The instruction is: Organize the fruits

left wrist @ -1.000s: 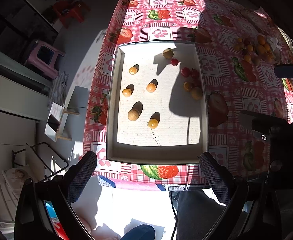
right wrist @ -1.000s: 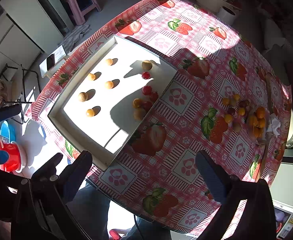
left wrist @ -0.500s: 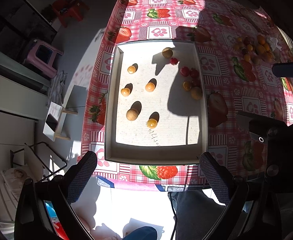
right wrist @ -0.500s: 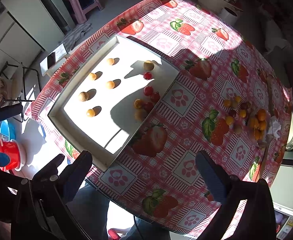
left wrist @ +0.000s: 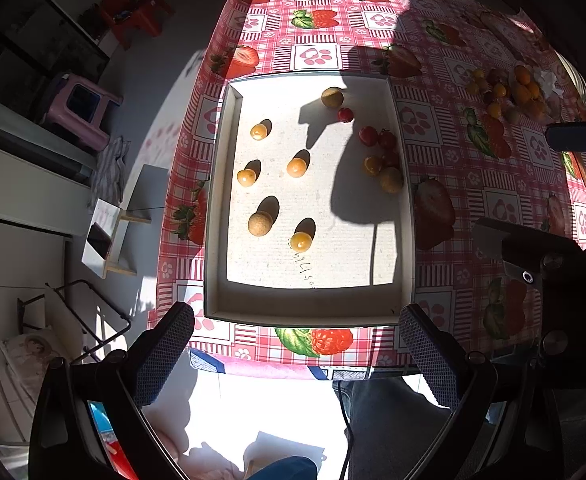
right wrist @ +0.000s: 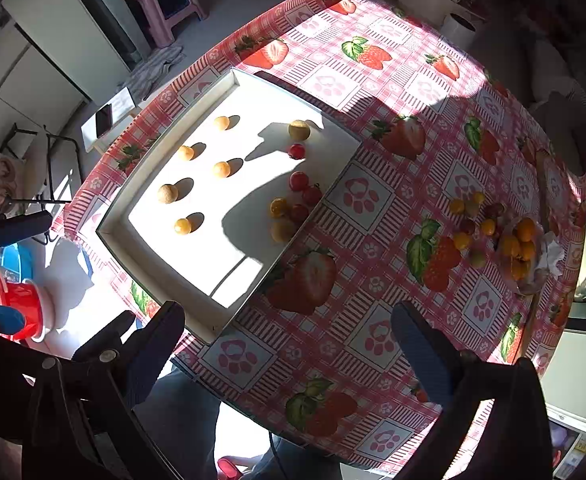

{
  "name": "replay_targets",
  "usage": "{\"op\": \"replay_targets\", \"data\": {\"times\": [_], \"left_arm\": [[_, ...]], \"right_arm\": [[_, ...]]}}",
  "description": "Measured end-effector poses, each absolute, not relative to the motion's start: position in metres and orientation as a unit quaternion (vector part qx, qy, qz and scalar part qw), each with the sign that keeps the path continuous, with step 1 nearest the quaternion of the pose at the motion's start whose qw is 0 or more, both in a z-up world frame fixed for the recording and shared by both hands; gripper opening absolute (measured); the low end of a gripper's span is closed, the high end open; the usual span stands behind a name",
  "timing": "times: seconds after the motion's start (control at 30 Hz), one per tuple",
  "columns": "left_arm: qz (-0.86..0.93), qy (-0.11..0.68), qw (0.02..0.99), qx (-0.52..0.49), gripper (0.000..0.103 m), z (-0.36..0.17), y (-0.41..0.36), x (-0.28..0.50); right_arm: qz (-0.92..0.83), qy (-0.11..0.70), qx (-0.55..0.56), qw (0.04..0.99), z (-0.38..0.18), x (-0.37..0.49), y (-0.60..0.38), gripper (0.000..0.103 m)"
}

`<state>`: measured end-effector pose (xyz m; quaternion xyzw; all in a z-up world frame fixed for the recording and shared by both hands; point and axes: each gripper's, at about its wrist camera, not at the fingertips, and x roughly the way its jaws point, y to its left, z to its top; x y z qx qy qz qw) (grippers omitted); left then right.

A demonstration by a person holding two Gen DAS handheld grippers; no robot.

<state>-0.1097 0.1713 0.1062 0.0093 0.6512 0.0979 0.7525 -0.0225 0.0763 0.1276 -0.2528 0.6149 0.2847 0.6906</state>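
A: What's around, L to R?

B: Far left off the table: pink stool, grey cloth on the floor, small stand w/ a phone. Then the white tray on the strawberry tablecloth.

A: Fruit in the tray?

B: Left half, in sun: four small orange fruits plus a brown round one, all well apart. Far edge: another brown one w/ a red tomato just beside it. Right side, in shadow: tomato cluster plus two yellowish fruits against the right wall.

A: And the rest of the fruits?

B: Loose pile far right on the cloth, well apart from the tray, next to crumpled paper.

A: Grippers?

B: Left gripper hangs over the near table edge, fingers spread wide, nothing btwn them. Right gripper likewise, gaping and empty, over bare cloth right of the tray's near corner.

A: Anything blocking?

B: Only the tray walls; a big shadow covers the right-side cluster.

A: Change vs. 1 s ago?

B: Barely any. Fruits sit as before, both grippers stay wide; views drift slightly.
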Motion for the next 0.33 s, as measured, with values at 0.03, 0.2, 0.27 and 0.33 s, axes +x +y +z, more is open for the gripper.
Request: {"op": "replay_targets", "data": {"times": [0.03,0.2,0.27,0.33], "left_arm": [[0.098,0.651,0.753,0.009,0.103,0.1063,0.1714,-0.1095],[0.097,0.643,0.760,0.008,0.103,0.1092,0.1734,-0.1103],[0.097,0.640,0.762,0.007,0.103,0.1109,0.1740,-0.1107],[0.097,0.641,0.761,0.005,0.103,0.1106,0.1747,-0.1105]], "right_arm": [[0.285,0.615,-0.253,0.690,0.1275,-0.0233,0.0769,0.103],[0.286,0.615,-0.254,0.690,0.1272,-0.0232,0.0780,0.103],[0.288,0.614,-0.255,0.689,0.1269,-0.0235,0.0785,0.103],[0.288,0.614,-0.254,0.689,0.1268,-0.0237,0.0790,0.103]]}}
